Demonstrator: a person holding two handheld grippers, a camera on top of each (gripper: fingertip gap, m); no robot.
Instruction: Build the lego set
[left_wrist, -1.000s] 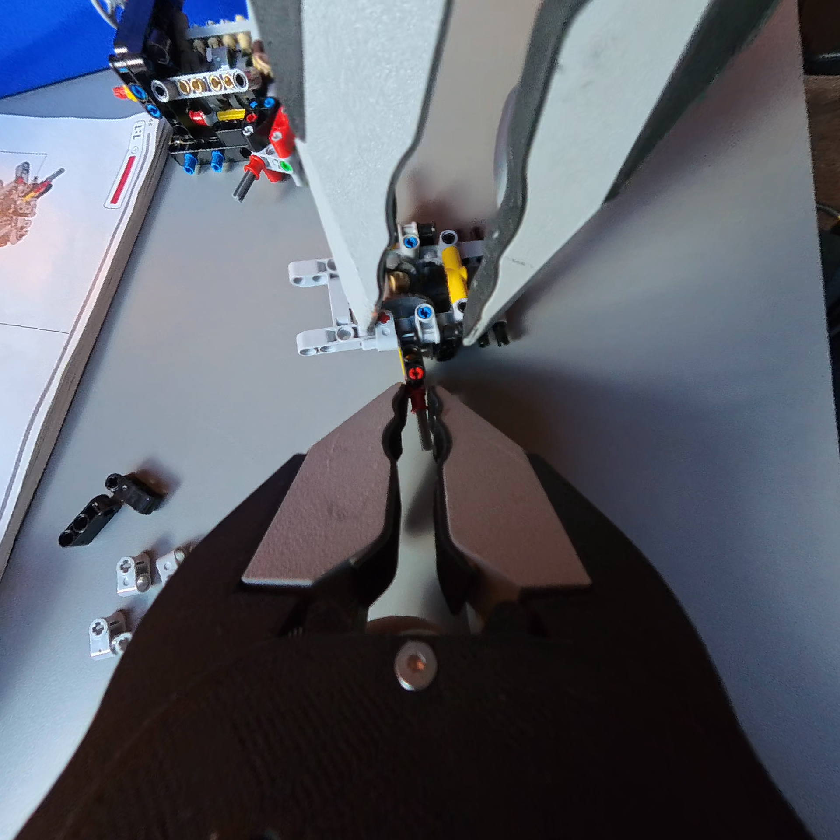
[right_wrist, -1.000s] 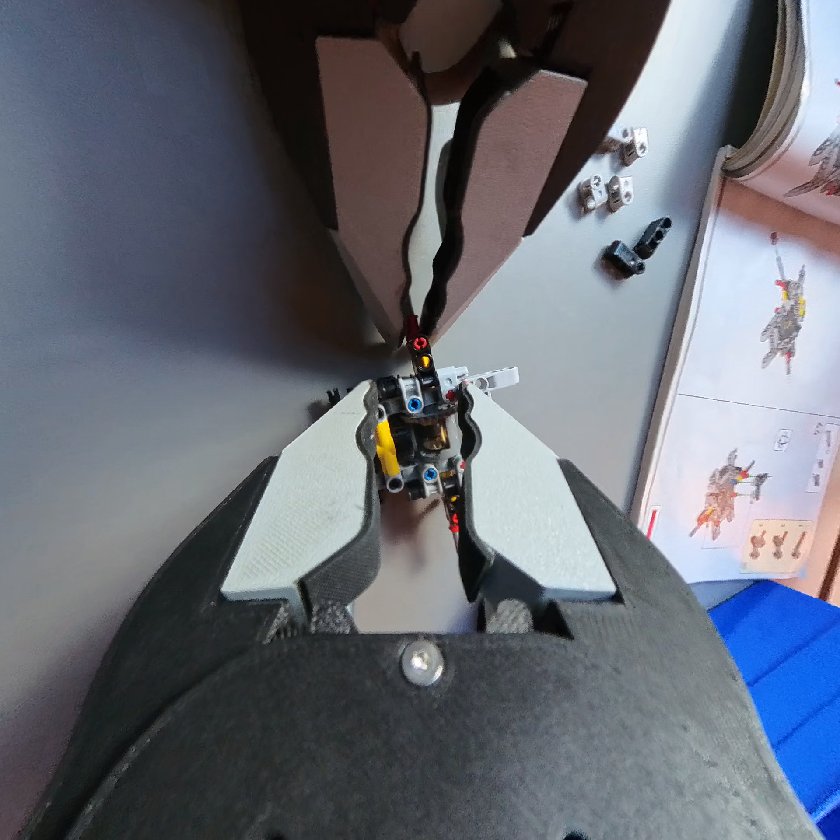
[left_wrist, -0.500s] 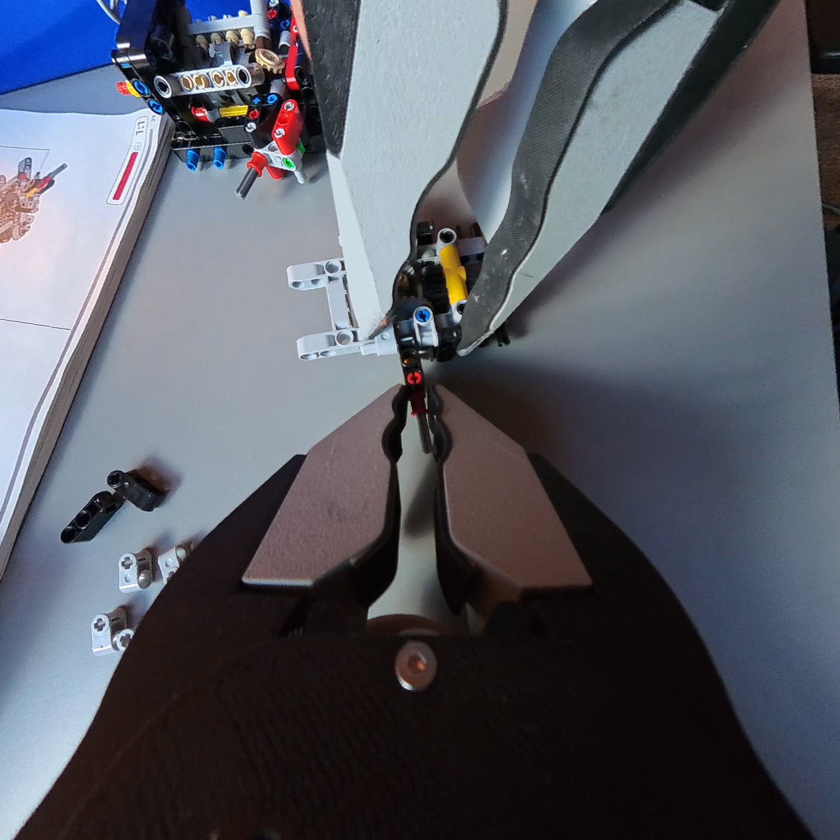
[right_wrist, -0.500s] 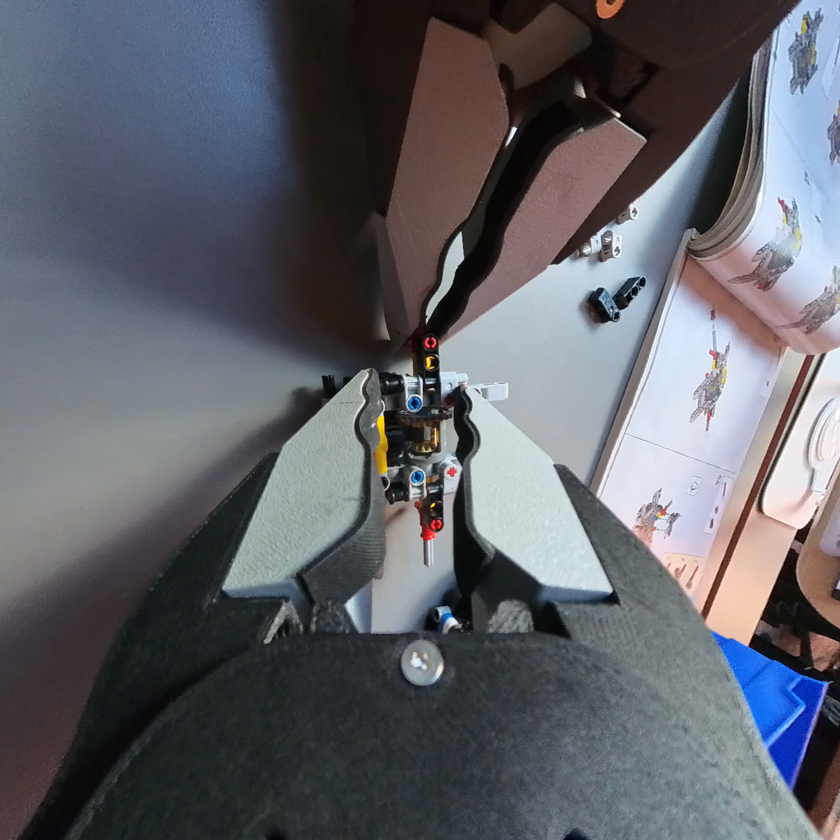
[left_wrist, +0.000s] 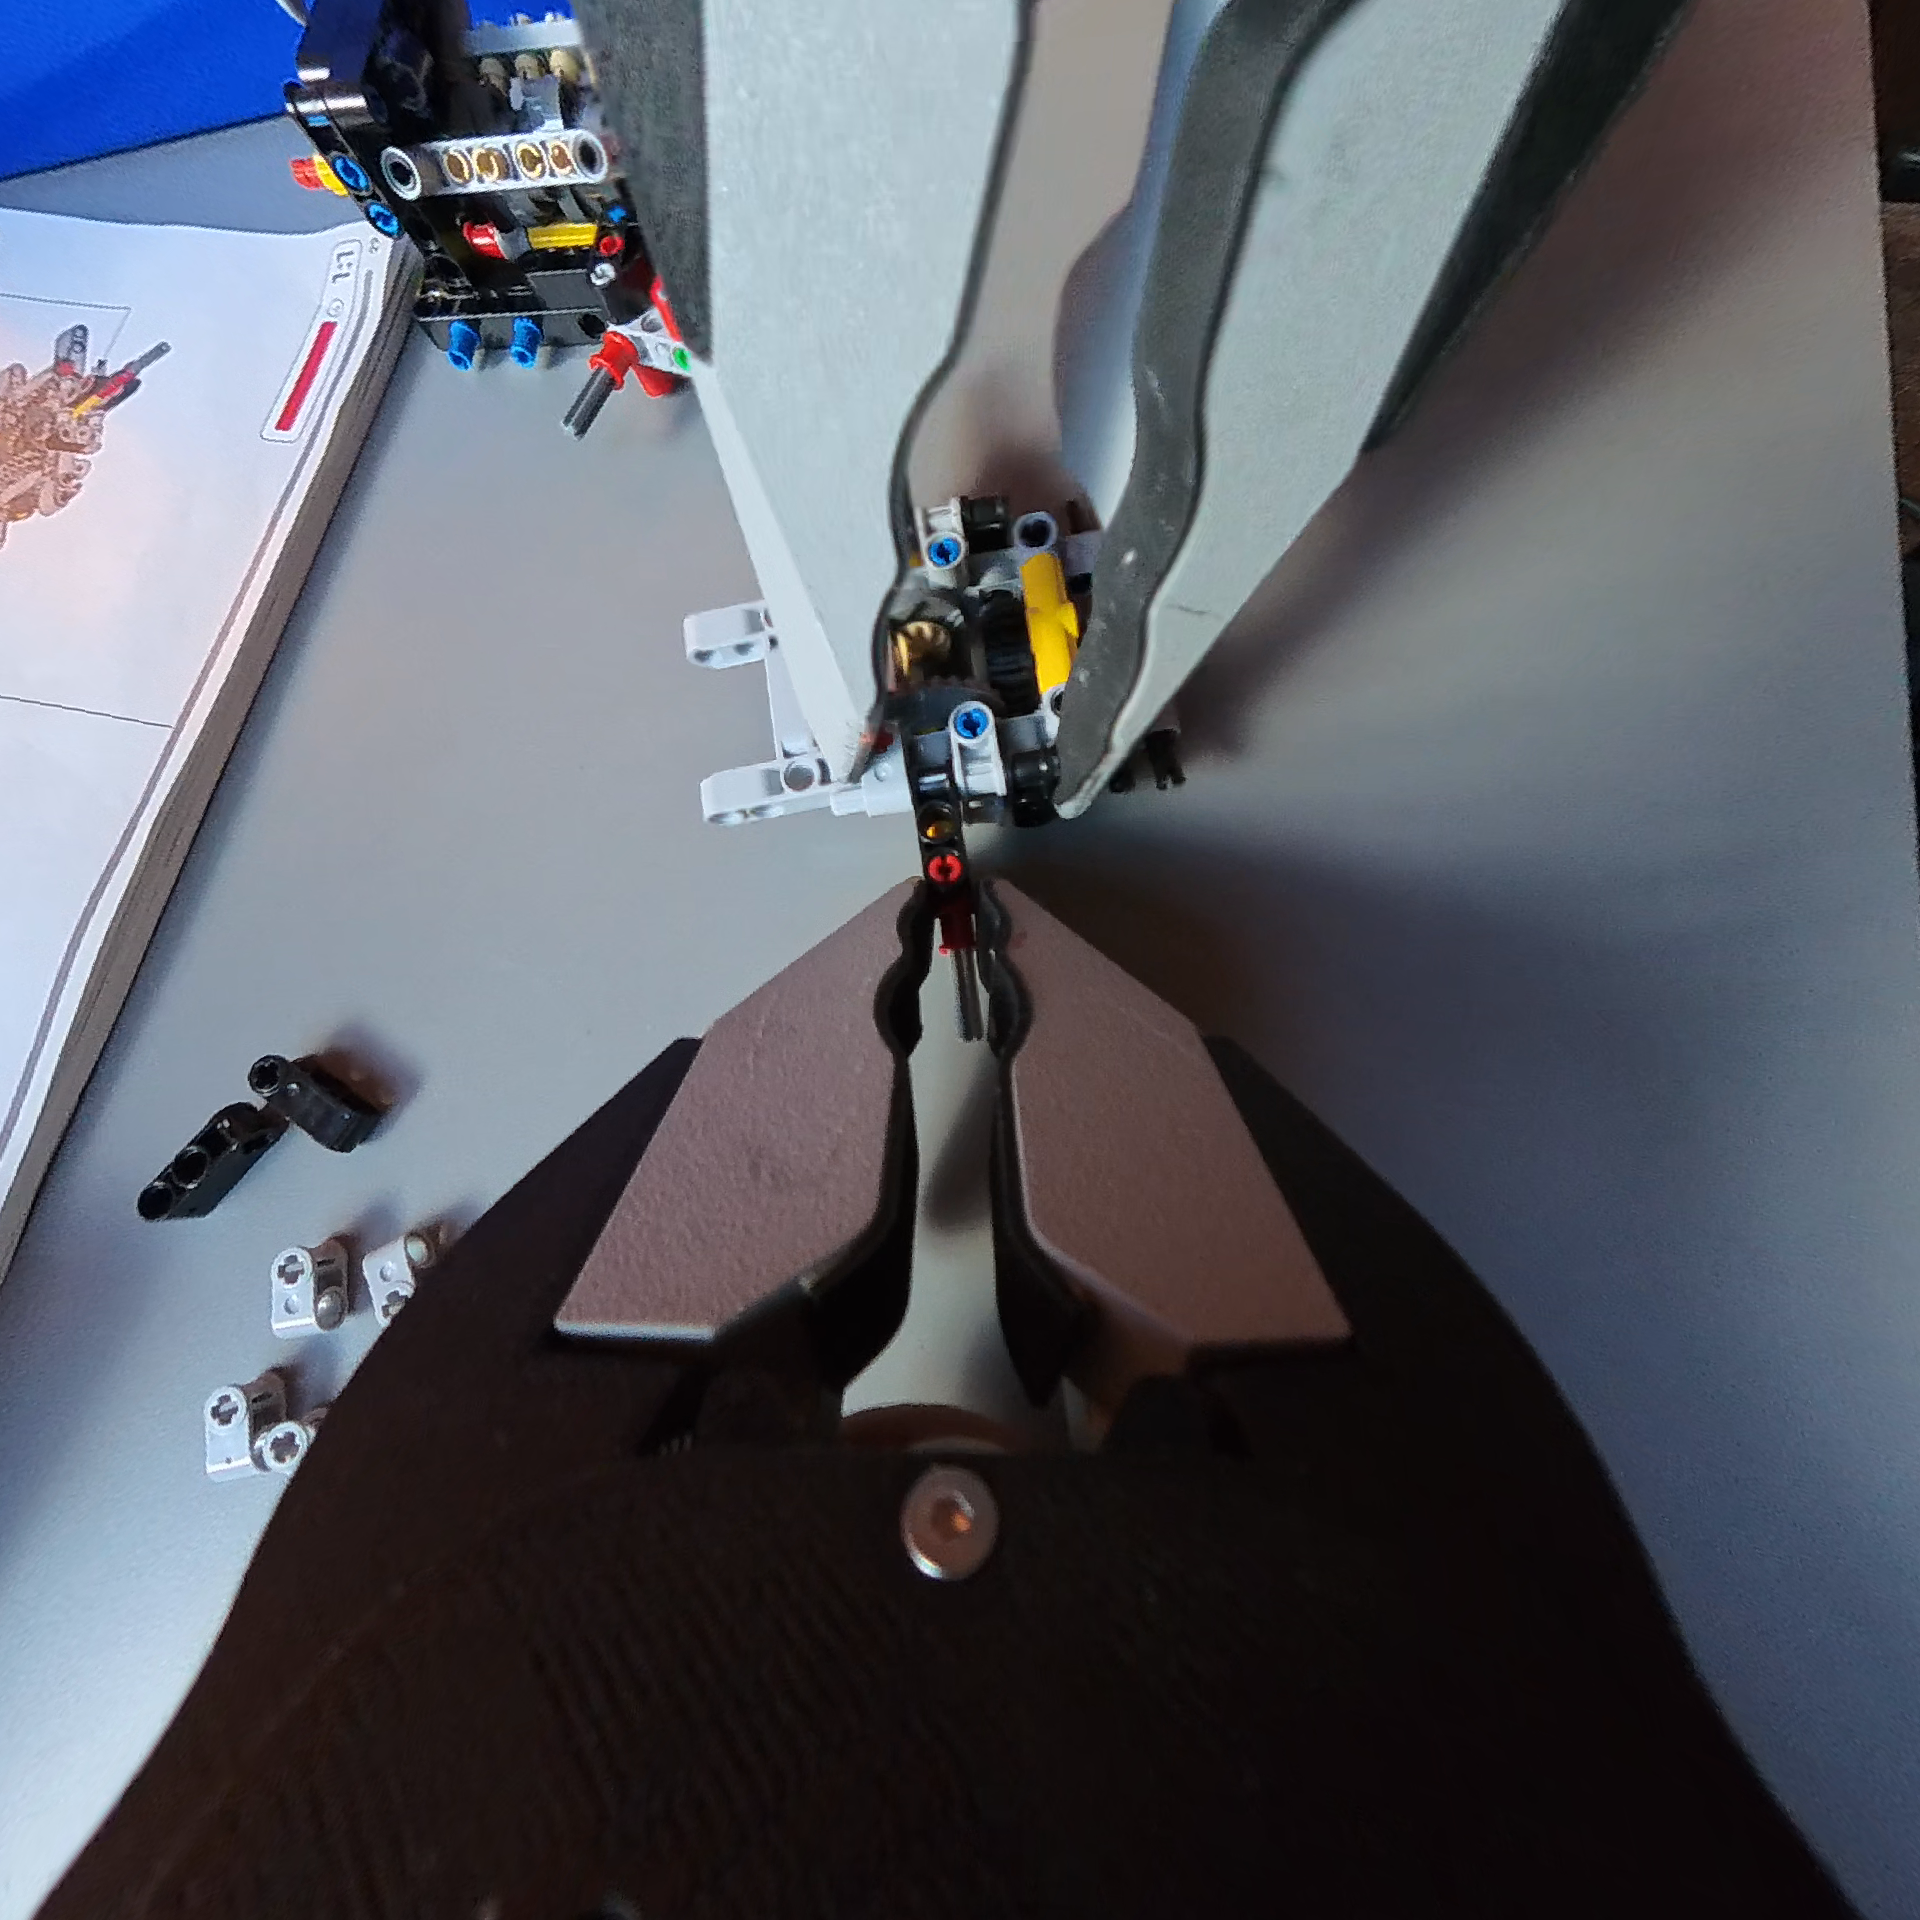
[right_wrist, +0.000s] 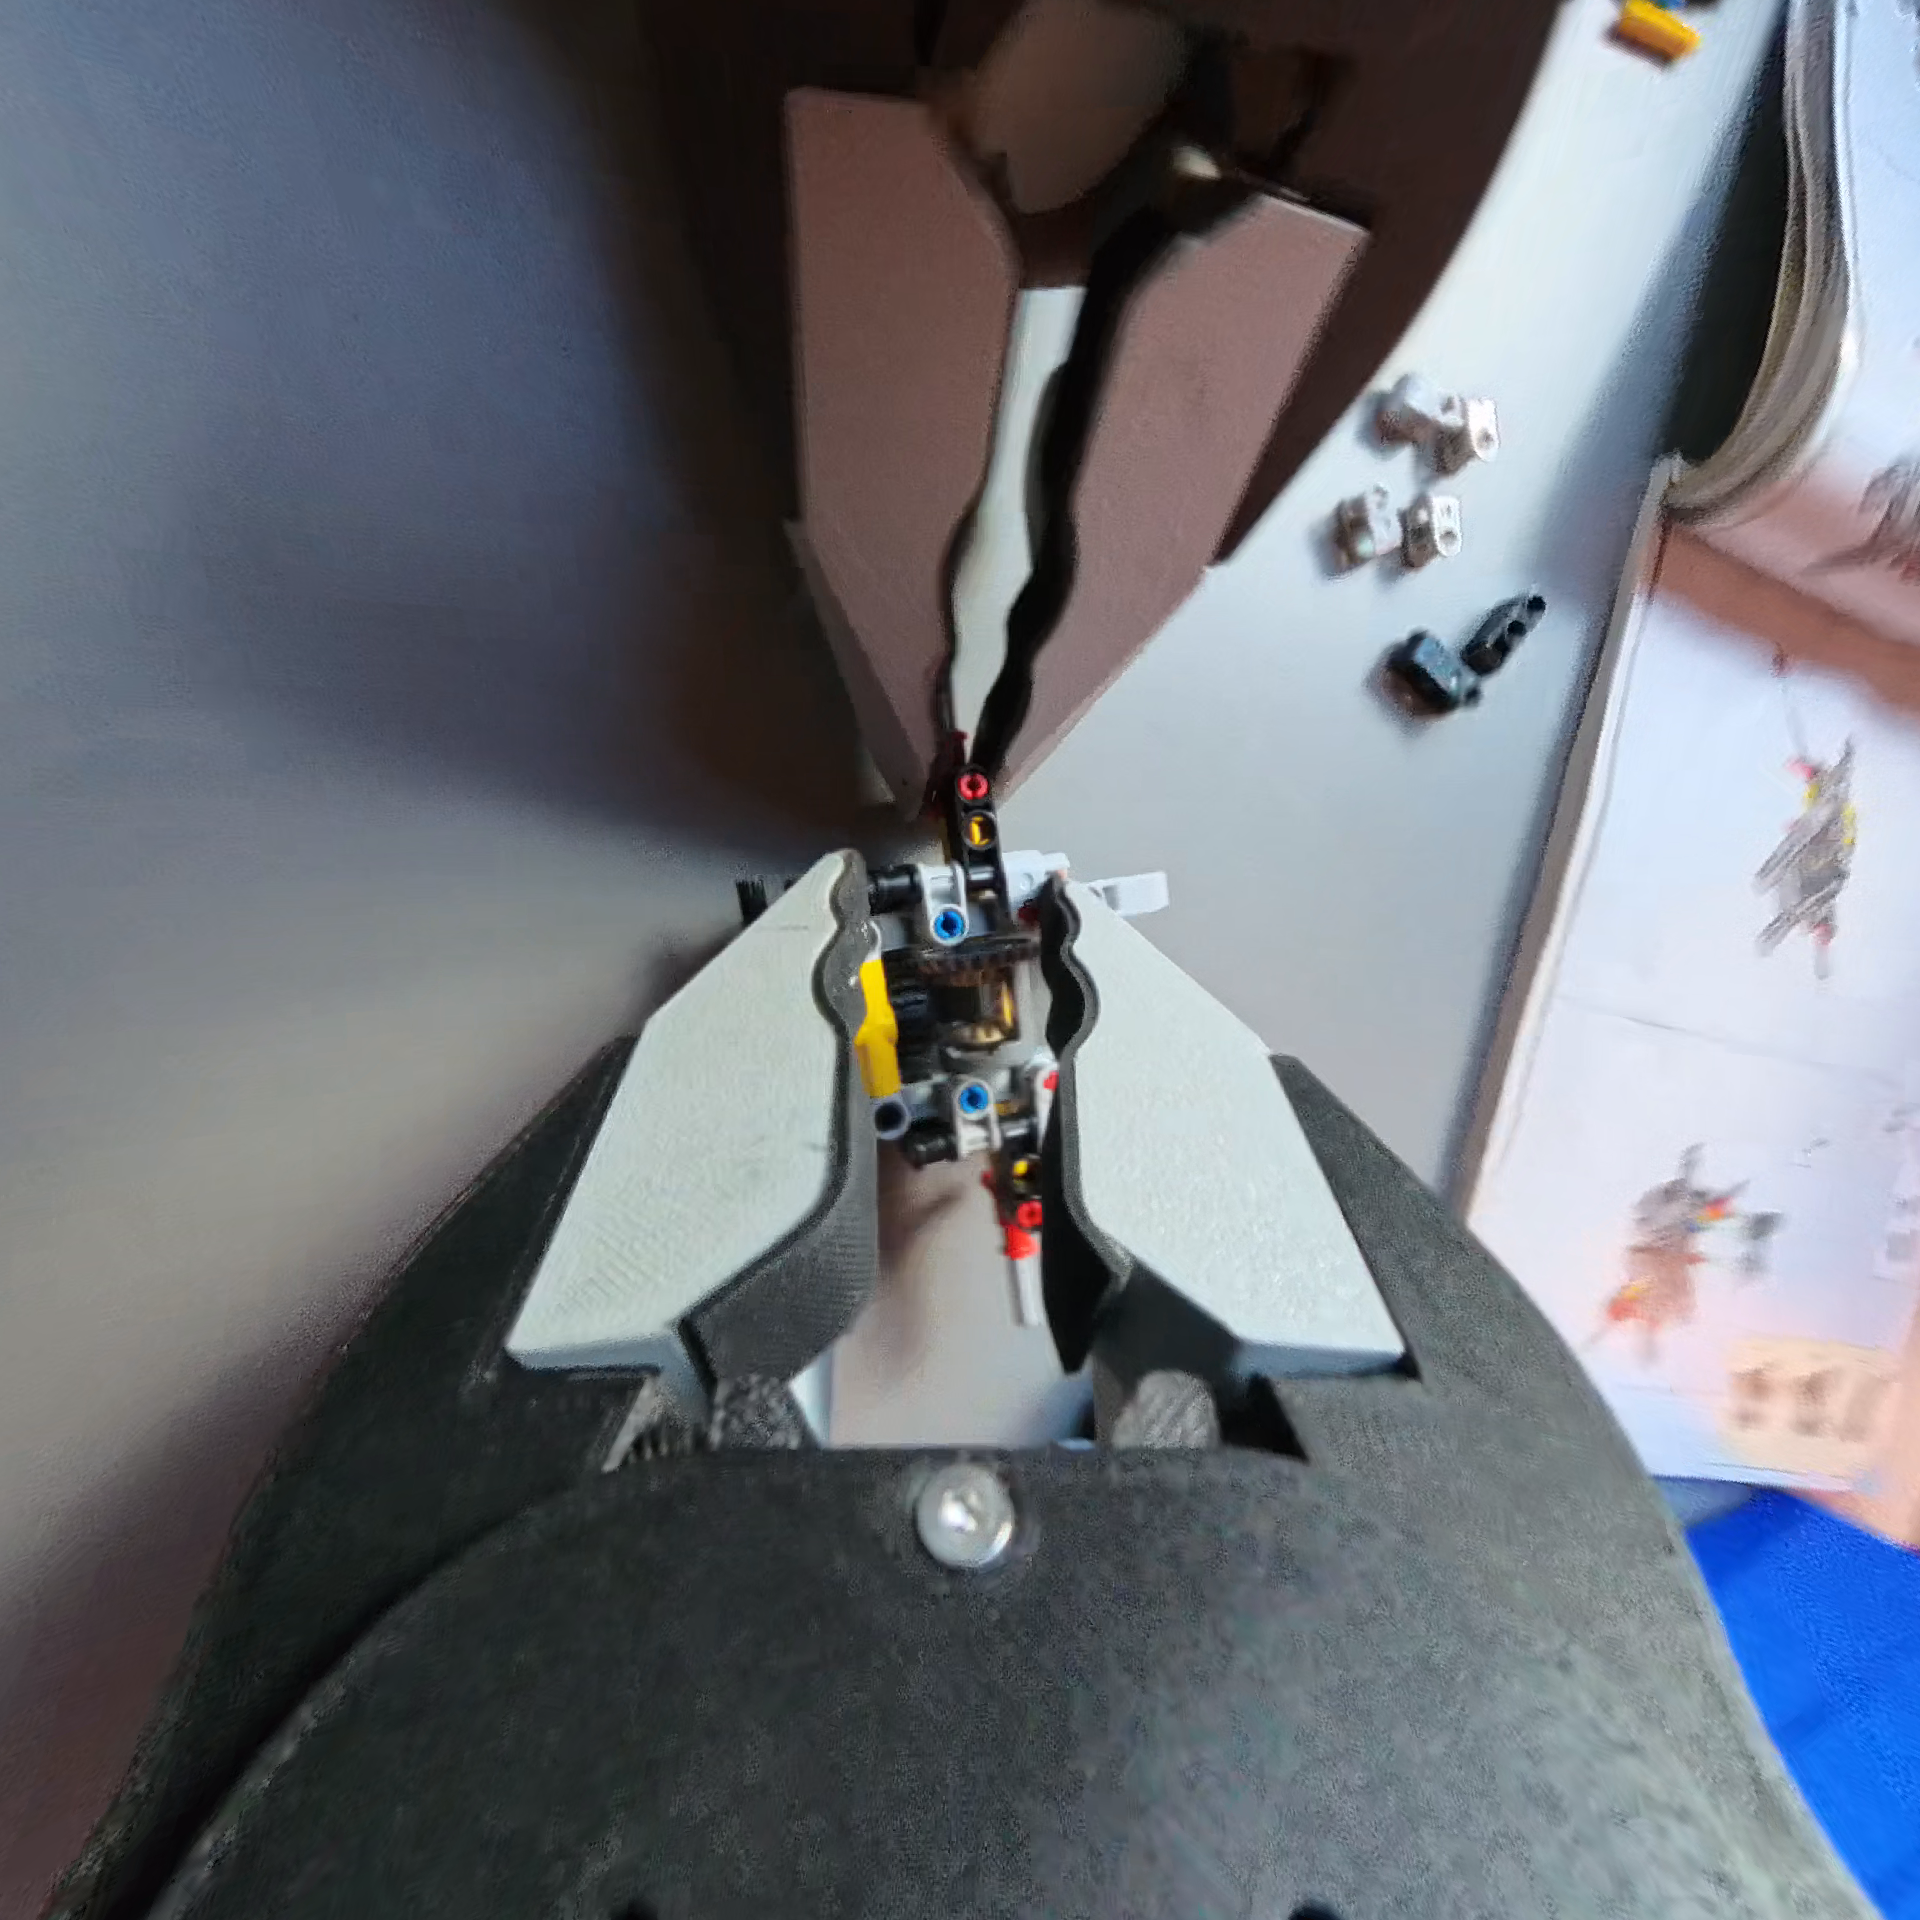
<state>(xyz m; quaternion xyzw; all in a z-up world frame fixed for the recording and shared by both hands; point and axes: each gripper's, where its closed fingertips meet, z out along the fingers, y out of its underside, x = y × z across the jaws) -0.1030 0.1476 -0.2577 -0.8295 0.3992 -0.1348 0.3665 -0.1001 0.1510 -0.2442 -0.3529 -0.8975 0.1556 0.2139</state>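
Your right gripper (right_wrist: 951, 997), the one with pale grey fingers, is closed on a small brick gear assembly (right_wrist: 951, 1013) of grey, black and yellow parts. Both wavy pads press its sides: the left pad sits against the yellow piece and the right pad against the black-and-grey side. The assembly hangs just above the grey table (left_wrist: 1507, 1039), with a light grey frame piece (left_wrist: 753, 727) sticking out of its left side in the left wrist view.

Your left gripper (left_wrist: 951, 914), with brown fingers, faces the right one tip to tip. A thin black beam (left_wrist: 942, 831) with a yellow and a red hole reaches from the assembly toward it, and a red pin with a grey shaft (left_wrist: 961, 961) lies between the brown fingertips. The fingers stand nearly closed around the pin; whether both pads truly press on it cannot be told, since a sliver of gap shows on its left side.

To the near left on the table lie two black connectors (left_wrist: 265, 1127) and several small light grey connectors (left_wrist: 312, 1273). At the far left an open instruction booklet (left_wrist: 156, 520) lies flat, and just beyond it stands a larger black brick build (left_wrist: 499, 218) with blue, red and yellow pins. A blue bin (right_wrist: 1829, 1683) shows at the near right edge of the right wrist view.
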